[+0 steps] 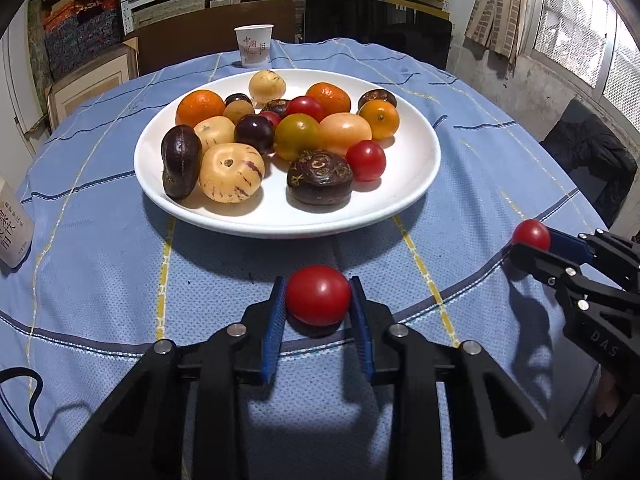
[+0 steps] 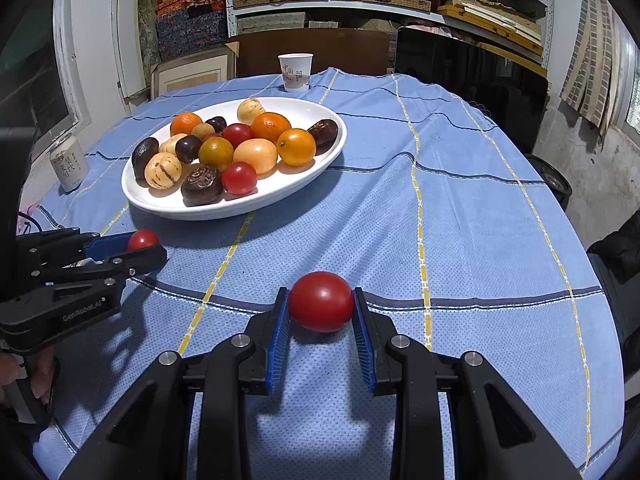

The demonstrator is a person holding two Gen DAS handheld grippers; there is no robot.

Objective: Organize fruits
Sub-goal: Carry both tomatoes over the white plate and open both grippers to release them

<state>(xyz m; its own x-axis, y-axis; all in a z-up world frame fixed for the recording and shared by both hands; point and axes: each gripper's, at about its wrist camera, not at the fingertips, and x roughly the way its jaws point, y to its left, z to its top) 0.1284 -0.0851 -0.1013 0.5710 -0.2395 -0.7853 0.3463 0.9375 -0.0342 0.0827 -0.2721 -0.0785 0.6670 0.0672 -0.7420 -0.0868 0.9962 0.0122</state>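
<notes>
A white plate [image 1: 416, 184] holds several fruits: oranges, red tomatoes, pale striped melons and dark purple fruits. It also shows in the right wrist view [image 2: 280, 192]. My left gripper [image 1: 318, 296] is shut on a red tomato [image 1: 318, 294] just above the blue tablecloth, in front of the plate. My right gripper [image 2: 322, 304] is shut on another red tomato [image 2: 321, 301] over the cloth, right of the plate. Each gripper shows in the other's view: the right gripper [image 1: 528, 240] and the left gripper [image 2: 140, 246], each with its tomato.
A white paper cup [image 1: 253, 46] stands behind the plate. A drink can [image 2: 69, 168] stands left of the plate near the table edge. A dark chair back [image 2: 472, 80] is at the far right side. A black cord [image 1: 24, 400] lies at the front left.
</notes>
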